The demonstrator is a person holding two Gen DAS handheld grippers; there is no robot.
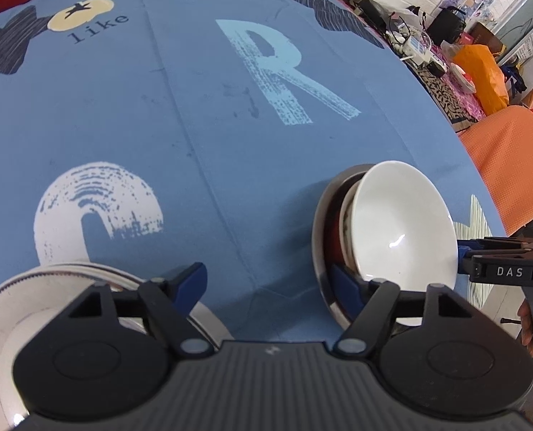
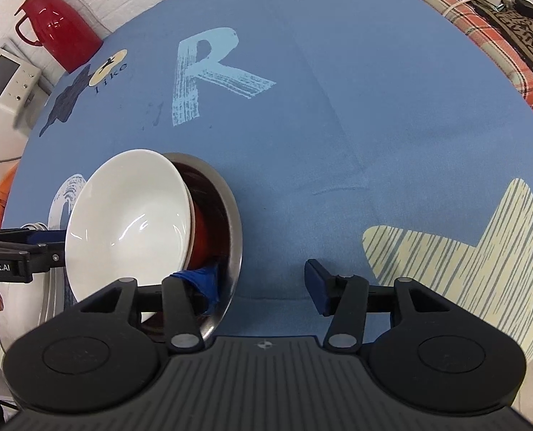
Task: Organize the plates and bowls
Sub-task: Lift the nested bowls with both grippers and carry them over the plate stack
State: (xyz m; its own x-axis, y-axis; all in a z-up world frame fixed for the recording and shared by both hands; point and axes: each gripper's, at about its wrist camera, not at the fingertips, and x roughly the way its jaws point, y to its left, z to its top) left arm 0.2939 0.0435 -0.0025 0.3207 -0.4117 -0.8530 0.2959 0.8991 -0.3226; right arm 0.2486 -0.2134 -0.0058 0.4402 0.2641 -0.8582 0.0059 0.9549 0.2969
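A nested stack stands on the blue tablecloth [image 1: 202,125]: a steel bowl [image 1: 320,251] holds a red bowl [image 1: 333,240], and a white bowl [image 1: 403,222] sits on top. My left gripper [image 1: 268,283] is open, its right finger overlapping the steel bowl's near rim. A white plate with a metal rim [image 1: 43,294] lies under its left finger. In the right wrist view the same white bowl [image 2: 130,219], red bowl [image 2: 202,240] and steel bowl [image 2: 230,222] sit at the left. My right gripper [image 2: 259,283] is open, its left finger reaching inside the steel bowl's rim.
A red thermos jug [image 2: 56,21] and a white appliance [image 2: 4,75] stand beyond the table's far left edge. An orange-covered seat [image 1: 510,165] and a cluttered side table [image 1: 428,46] lie to the right. A person's hand [image 1: 528,323] holds the right gripper's handle.
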